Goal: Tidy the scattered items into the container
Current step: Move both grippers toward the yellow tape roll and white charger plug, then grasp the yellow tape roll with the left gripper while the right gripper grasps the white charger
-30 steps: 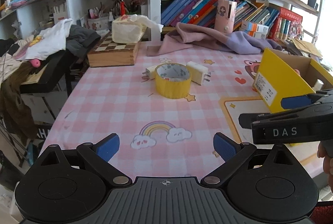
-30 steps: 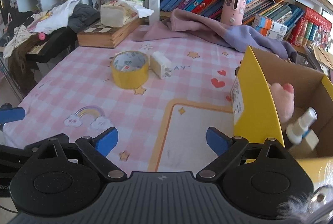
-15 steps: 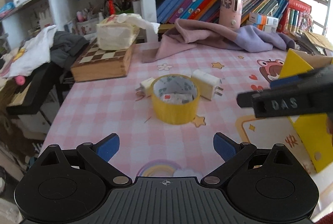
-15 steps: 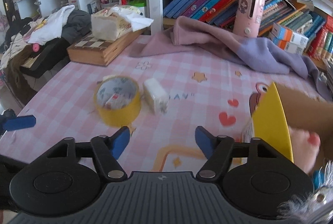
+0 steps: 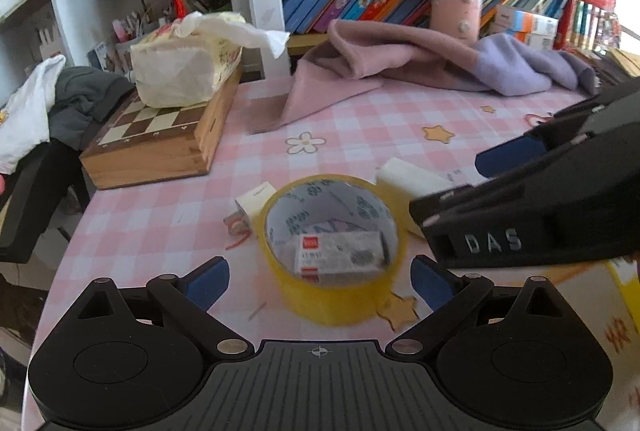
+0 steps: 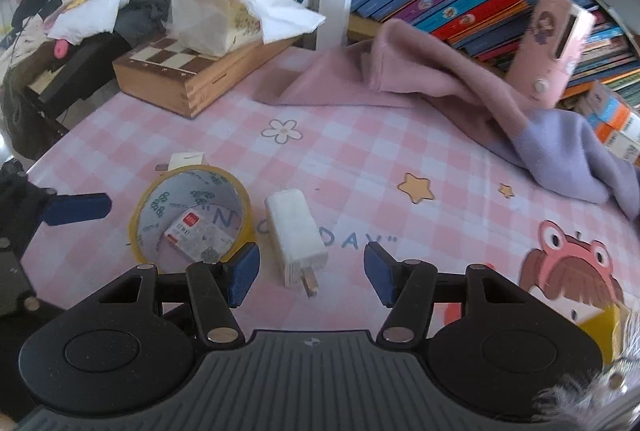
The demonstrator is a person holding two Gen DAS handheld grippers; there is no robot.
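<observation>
Grippers closer to tape roll

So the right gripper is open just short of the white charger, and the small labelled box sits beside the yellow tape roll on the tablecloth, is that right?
Not quite. The small labelled box lies inside the ring of the yellow tape roll, not beside it; both wrist views show it framed by the roll. The rest holds: the right gripper is open just short of the white charger, on the tablecloth.

Both wrist cameras look low and close across the pink checked table toward the bookshelf; both share the yellow tape roll, the right view from further right.
</observation>
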